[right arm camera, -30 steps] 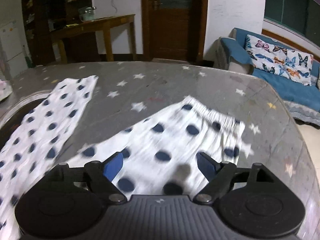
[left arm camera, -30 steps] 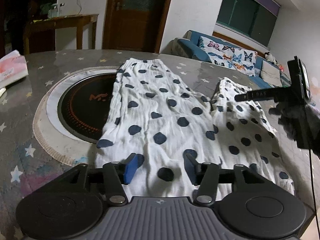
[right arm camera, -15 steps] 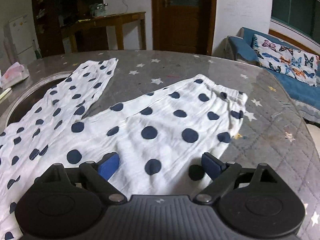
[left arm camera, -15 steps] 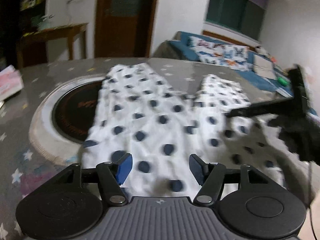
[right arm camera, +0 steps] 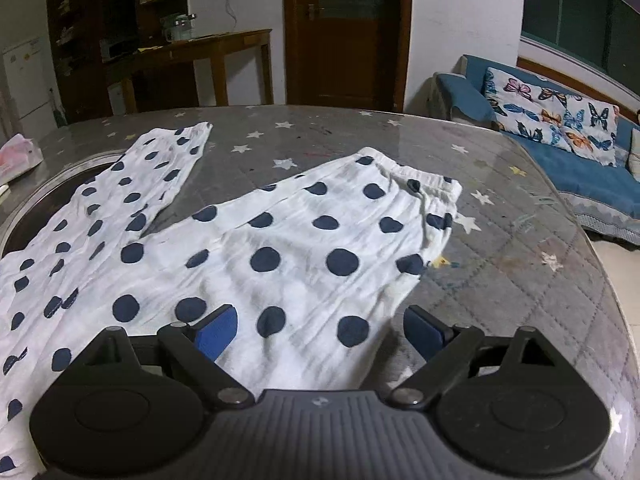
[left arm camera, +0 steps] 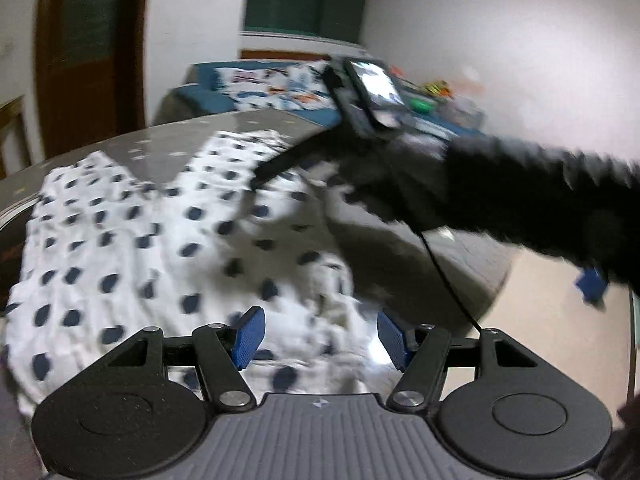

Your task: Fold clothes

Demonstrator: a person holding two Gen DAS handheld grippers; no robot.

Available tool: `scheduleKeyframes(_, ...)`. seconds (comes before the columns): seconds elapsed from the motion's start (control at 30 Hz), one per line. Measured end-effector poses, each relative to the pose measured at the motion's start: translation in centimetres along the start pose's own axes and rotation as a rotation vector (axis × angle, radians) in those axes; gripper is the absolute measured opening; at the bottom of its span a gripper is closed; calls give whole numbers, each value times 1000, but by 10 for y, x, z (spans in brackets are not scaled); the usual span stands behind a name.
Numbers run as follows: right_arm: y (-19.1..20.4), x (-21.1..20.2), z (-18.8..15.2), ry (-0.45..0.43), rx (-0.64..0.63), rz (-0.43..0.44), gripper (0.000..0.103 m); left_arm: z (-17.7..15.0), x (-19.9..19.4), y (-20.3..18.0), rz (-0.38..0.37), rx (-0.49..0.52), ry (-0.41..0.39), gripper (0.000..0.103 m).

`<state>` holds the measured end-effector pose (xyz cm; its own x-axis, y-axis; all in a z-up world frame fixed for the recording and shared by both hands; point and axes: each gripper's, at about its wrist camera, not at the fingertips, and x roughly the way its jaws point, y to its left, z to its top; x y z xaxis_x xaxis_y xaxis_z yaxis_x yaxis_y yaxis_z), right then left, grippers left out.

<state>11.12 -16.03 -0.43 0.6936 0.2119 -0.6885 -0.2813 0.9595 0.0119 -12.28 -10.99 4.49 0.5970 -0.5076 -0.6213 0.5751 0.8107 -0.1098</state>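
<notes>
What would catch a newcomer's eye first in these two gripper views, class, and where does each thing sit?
First, the white garment with navy polka dots, spread flat across the grey star-printed round table, its two legs splayed apart. Next, the open right gripper with blue pads low over the near leg, and the open left gripper at the garment's edge. Behind the table to the right stands a blue sofa with butterfly-print cushions.

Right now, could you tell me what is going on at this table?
A person with a gripper in each hand is folding white polka-dot trousers spread on the star-patterned table. Both the left gripper and right gripper are open above the fabric, gripping nothing. The two legs lie apart, unfolded.
</notes>
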Motion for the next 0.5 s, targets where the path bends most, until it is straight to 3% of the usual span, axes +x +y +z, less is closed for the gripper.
scheduleKeyframes(0.13, -9, 1, 2, 1, 27, -7, 89, -7, 13, -12, 4, 61, 31, 64)
scheduleKeyframes(0.23, -18, 4, 6, 0, 54, -12, 83, -13, 21, -16, 22, 98, 46, 57)
scheduleKeyframes(0.37, -34, 11, 15, -2, 113, -21, 73, -14, 27, -11, 36, 103, 55, 36)
scheduleKeyframes(0.5, -52, 27, 30, -1, 183, -45, 61, -11, 23, -3, -2, 72, 54, 15)
